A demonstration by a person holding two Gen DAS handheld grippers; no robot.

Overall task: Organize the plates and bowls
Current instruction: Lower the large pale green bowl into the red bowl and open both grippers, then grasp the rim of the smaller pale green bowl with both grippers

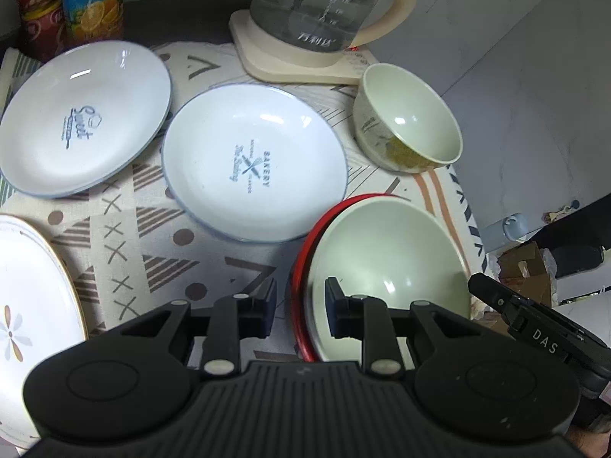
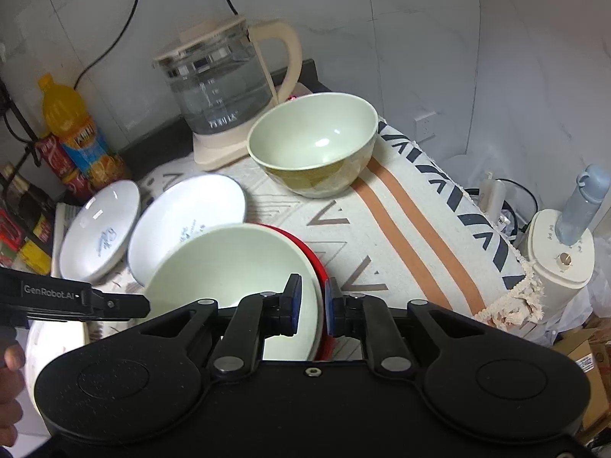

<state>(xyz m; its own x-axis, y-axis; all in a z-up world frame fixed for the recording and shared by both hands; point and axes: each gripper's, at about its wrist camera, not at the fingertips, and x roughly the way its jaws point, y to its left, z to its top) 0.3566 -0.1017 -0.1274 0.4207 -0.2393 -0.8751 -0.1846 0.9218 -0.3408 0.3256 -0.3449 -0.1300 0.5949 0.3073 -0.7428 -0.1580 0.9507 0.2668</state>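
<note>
Your left gripper (image 1: pixel 299 307) and right gripper (image 2: pixel 314 302) straddle opposite rims of the nested green bowl (image 1: pixel 385 267), pads released. It sits crooked in the red-rimmed bowl (image 1: pixel 301 263) near the bench (image 2: pixel 401 221) edge; withdrawing carelessly could tip it.

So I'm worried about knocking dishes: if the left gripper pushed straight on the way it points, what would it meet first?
Probably the rim of the green bowl nested in the red bowl, which sits between the left gripper fingers already. Depth is hard to judge.
</note>
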